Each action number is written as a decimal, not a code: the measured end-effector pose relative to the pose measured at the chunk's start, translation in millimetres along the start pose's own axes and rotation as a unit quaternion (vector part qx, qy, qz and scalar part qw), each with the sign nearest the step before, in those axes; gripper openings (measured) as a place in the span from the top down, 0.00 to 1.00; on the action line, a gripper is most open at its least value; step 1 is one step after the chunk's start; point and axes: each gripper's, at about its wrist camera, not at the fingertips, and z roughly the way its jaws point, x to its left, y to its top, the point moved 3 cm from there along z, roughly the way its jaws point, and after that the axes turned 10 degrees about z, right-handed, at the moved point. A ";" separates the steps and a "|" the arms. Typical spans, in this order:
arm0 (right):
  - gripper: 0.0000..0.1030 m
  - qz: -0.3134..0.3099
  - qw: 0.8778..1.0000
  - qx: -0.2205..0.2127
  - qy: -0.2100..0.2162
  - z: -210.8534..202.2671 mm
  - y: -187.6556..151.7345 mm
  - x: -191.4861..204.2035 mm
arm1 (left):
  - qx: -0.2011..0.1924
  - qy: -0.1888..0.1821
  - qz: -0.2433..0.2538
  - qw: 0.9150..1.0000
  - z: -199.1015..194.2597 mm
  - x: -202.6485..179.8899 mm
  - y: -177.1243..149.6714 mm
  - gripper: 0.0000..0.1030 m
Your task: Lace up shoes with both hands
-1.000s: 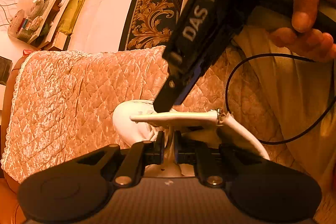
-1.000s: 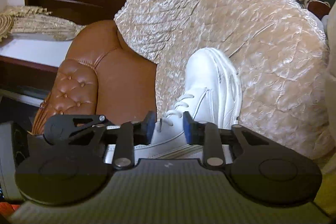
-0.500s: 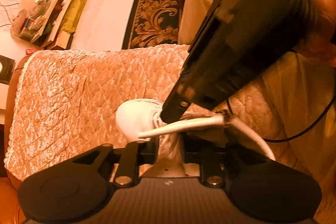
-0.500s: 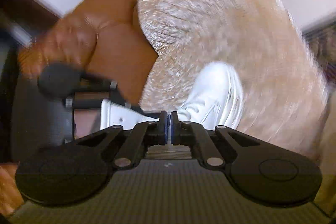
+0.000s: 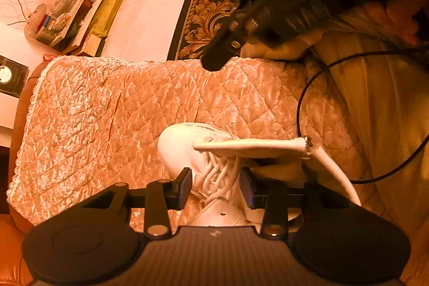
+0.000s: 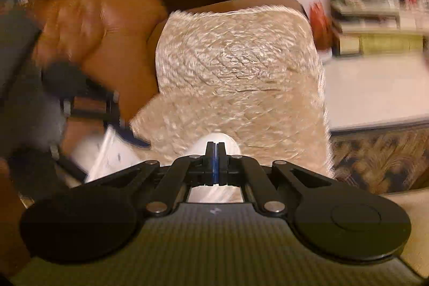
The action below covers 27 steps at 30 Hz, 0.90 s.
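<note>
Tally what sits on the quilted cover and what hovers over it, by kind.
White shoe: 1
Shoehorn-like white strip above the shoe: 1
Black cable: 1
Grippers, left gripper and right gripper: 2
Total: 5

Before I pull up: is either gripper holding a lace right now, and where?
Neither, as far as shows. The left gripper has just been opening, jaws apart around the laces; the right gripper is shut on nothing visible.

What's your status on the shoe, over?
Left gripper open, jaws just widened, astride the laces, not pinching. Right gripper shut, nothing visibly held, lifted clear. White shoe on quilted cover, laces loose. Black cable nearby.
</note>
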 end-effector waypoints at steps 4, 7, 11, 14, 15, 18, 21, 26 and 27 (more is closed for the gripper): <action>0.94 0.183 0.977 0.053 0.099 11.4 -4.0 -36.1 | -0.004 -0.016 0.002 1.000 0.5 -2.2 -0.8 0.79; 0.82 0.267 0.953 0.083 0.120 22.5 -20.0 -51.0 | -0.006 -0.017 0.001 1.000 1.0 -2.0 -1.7 0.81; 0.62 0.341 0.923 0.091 0.151 29.7 -27.9 -61.4 | -0.008 -0.021 0.000 1.000 1.7 -2.4 -1.7 0.85; 0.60 0.351 0.918 0.095 0.162 36.4 -28.6 -60.0 | -0.010 -0.023 -0.002 1.000 2.3 -2.7 -1.7 0.85; 0.60 0.345 0.918 0.100 0.168 38.1 -29.8 -57.7 | -0.010 -0.024 -0.002 1.000 2.5 -2.8 -1.8 0.85; 0.65 0.325 0.924 0.117 0.163 49.8 -31.3 -46.5 | -0.010 -0.026 -0.002 1.000 3.6 -2.4 -2.3 0.85; 0.79 0.321 0.924 0.129 0.161 52.4 -32.6 -40.0 | -0.009 -0.028 -0.005 1.000 4.7 -1.3 -3.2 0.85; 0.90 0.289 0.938 0.130 0.142 45.5 -29.1 -33.7 | -0.008 -0.025 -0.012 1.000 6.1 0.9 -1.6 0.76; 0.91 0.277 0.943 0.128 0.133 44.9 -28.4 -31.5 | -0.008 -0.023 -0.015 1.000 6.0 1.5 -1.4 0.75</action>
